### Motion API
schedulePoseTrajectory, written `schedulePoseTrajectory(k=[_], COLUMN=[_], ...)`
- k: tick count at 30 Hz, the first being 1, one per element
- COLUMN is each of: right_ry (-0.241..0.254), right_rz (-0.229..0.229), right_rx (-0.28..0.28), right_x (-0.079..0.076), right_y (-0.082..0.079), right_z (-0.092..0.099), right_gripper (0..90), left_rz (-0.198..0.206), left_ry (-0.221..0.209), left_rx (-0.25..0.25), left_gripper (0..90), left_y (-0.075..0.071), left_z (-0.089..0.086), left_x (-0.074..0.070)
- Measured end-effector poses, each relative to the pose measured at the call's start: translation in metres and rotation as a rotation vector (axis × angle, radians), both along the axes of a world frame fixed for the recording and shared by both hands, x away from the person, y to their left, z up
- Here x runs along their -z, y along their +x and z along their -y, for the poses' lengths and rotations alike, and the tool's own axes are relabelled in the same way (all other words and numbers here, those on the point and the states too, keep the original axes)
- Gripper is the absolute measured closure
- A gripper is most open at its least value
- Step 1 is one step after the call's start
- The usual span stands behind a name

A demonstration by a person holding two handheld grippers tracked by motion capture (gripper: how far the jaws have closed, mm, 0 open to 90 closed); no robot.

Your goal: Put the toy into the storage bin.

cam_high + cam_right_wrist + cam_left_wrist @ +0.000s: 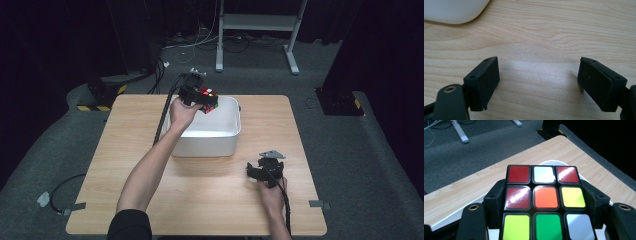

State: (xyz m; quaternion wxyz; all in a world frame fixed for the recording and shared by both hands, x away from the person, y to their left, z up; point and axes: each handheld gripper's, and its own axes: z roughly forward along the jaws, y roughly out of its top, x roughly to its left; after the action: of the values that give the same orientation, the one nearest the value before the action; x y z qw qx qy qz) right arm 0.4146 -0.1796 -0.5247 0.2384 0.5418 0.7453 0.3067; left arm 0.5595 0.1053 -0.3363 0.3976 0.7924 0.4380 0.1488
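Broadly, the wooden table [150, 165] carries a white tub [210, 140] near its far edge. Over the tub's far left corner the left gripper [196, 98] is clenched on a puzzle cube [544, 202], whose red, white, orange, yellow and green stickers bear no writing. Nearer the person, the right gripper [537, 82] hangs released over bare wood beside the tub.

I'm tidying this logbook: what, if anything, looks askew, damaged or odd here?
Nothing stands out. The left gripper holds the scrambled puzzle cube squarely over the white bin; the right gripper is open above bare table.
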Motion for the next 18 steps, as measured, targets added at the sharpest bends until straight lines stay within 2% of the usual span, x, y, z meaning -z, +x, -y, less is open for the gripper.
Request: schedulePoseTrajectory(k=[7,11,18], right_ry=[0.002,0.002,0.002], right_rz=[-0.001,-0.001,-0.001], right_rx=[0.001,0.001,0.000], right_x=[0.000,0.000,0.000], right_y=[0.000,0.000,0.000], right_z=[0.000,0.000,0.000], right_gripper=[17.5,17.5,17.5], left_rz=[-0.007,-0.004,-0.015], left_ry=[0.026,0.020,0.056], left_rx=[-0.007,-0.011,-0.030], left_gripper=[33.0,32.9,33.0], left_y=[0.003,0.003,0.007], left_z=[0.001,0.002,0.003], left_x=[0.007,0.011,0.020])
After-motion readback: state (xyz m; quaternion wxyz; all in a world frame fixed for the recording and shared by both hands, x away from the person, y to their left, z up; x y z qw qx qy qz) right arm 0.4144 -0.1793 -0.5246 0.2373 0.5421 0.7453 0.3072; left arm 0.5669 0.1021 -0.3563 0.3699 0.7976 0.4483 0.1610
